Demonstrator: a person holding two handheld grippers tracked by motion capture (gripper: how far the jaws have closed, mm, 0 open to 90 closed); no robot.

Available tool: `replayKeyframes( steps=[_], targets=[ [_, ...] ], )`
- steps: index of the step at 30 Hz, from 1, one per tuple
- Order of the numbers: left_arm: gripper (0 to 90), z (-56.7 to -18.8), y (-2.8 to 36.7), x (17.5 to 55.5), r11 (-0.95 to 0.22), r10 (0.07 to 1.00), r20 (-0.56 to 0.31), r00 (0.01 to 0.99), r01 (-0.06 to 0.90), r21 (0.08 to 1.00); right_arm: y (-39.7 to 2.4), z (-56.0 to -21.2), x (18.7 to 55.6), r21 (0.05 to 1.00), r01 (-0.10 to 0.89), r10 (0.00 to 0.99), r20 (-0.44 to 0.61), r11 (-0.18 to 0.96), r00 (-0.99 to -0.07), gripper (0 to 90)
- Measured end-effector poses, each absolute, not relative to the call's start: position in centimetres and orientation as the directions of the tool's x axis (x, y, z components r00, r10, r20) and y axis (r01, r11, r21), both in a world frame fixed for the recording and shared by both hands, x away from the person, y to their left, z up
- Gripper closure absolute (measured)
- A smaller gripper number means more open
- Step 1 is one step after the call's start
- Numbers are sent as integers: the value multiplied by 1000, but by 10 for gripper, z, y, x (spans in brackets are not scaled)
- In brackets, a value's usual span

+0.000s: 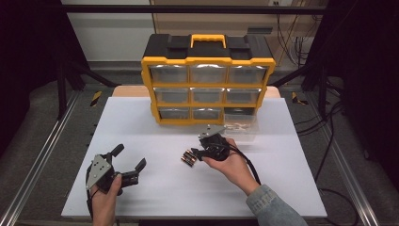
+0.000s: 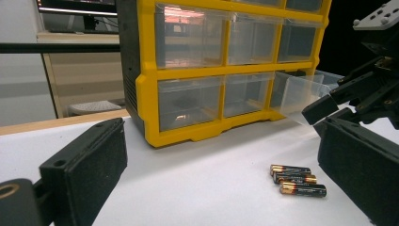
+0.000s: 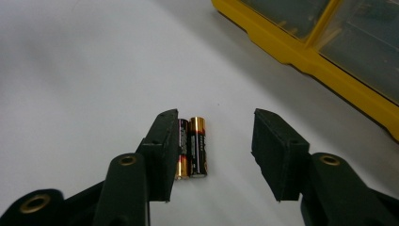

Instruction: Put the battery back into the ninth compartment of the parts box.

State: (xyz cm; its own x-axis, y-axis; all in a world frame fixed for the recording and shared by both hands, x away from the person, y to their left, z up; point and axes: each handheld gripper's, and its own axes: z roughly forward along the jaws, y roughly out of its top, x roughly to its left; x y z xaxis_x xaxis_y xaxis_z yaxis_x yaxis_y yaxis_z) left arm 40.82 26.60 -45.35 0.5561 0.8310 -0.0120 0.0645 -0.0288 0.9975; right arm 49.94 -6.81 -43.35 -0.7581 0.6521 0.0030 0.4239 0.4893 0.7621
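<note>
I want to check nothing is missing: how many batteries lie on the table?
3 batteries lie side by side on the white table, in front of the yellow drawer cabinet, beside the open right gripper. Others may be hidden.

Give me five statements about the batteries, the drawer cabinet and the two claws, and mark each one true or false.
1. Three batteries lie side by side on the white table. True.
2. The right claw is clamped shut on a battery. False: its jaws stand open over the batteries, which lie on the table.
3. The left claw is open and holds nothing. True.
4. Every drawer of the yellow cabinet is pushed in. False: the bottom right drawer is out on the table in front of the cabinet.
5. The cabinet has a red handle. False: the handle is yellow.
</note>
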Motion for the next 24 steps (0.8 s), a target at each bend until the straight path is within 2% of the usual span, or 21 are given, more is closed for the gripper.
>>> replayKeyframes(
  steps=[8, 24],
  targets=[
    [18, -454, 267, 409, -28, 833, -14, 554, 67, 997, -57, -434, 506, 766, 414, 644, -1, 492, -765, 639],
    [18, -453, 267, 409, -20, 834, -22, 552, 71, 997, -54, -449, 504, 745, 435, 640, 14, 506, -768, 742]
  ],
)
